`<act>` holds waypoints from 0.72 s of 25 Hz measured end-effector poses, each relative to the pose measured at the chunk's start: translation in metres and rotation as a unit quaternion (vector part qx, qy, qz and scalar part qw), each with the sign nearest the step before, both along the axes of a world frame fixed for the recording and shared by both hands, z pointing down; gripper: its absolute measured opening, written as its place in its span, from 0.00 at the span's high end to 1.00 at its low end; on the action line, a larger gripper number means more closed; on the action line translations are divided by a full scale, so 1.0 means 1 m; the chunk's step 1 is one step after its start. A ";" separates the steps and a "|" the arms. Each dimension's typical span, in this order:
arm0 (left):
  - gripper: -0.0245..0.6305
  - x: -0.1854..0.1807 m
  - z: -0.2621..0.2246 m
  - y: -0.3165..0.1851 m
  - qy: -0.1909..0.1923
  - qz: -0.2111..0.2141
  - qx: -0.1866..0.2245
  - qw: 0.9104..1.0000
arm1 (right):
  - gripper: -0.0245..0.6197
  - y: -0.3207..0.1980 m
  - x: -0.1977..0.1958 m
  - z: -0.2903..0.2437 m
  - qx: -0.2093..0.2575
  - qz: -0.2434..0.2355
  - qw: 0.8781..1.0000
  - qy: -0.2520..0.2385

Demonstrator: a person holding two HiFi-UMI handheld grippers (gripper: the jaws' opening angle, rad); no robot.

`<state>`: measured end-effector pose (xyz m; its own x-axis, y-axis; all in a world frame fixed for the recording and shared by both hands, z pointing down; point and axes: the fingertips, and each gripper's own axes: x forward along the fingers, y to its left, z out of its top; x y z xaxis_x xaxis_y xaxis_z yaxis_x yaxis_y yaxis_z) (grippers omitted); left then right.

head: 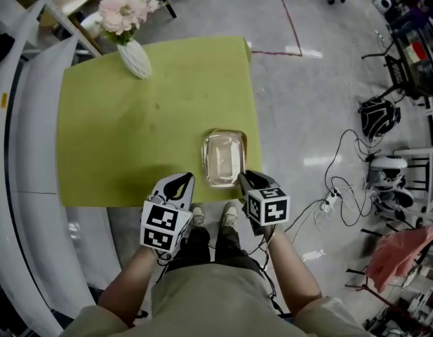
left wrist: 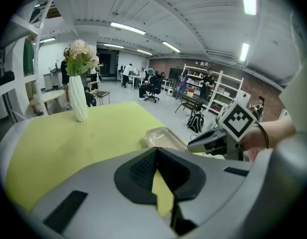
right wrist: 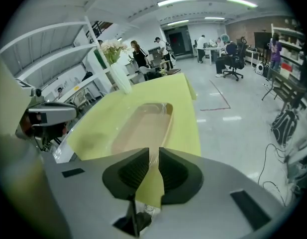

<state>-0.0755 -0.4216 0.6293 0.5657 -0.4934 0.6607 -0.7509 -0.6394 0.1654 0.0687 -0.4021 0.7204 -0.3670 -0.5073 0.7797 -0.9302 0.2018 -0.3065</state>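
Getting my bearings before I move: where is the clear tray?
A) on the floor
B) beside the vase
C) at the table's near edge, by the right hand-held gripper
C: the clear tray lies at the table's near edge, the right hand-held gripper at its near corner, far from the vase.

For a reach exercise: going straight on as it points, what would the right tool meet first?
The clear plastic tray on the yellow-green tablecloth; its near rim seems pinched in the right tool.
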 end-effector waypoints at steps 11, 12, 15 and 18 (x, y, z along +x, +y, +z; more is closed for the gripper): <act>0.95 0.000 -0.012 -0.002 0.009 -0.007 0.009 1.000 | 0.93 -0.010 0.012 -0.018 0.012 0.024 1.000 -0.001; 0.95 -0.001 -0.019 -0.004 0.011 -0.008 0.016 1.000 | 0.93 -0.013 0.013 -0.028 0.022 0.026 0.999 -0.002; 0.95 -0.002 -0.045 -0.010 0.015 -0.012 0.043 0.999 | 0.93 -0.021 0.016 -0.066 0.061 0.032 0.998 -0.010; 0.95 -0.002 -0.076 -0.016 0.017 -0.014 0.076 0.997 | 0.93 -0.029 0.022 -0.112 0.107 0.039 0.993 -0.017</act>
<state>-0.0771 -0.4379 0.5535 0.5710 -0.6026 0.5575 -0.7646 -0.6376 0.0939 0.0911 -0.4310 0.6079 -0.3456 -0.6876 0.6386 -0.9350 0.1944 -0.2967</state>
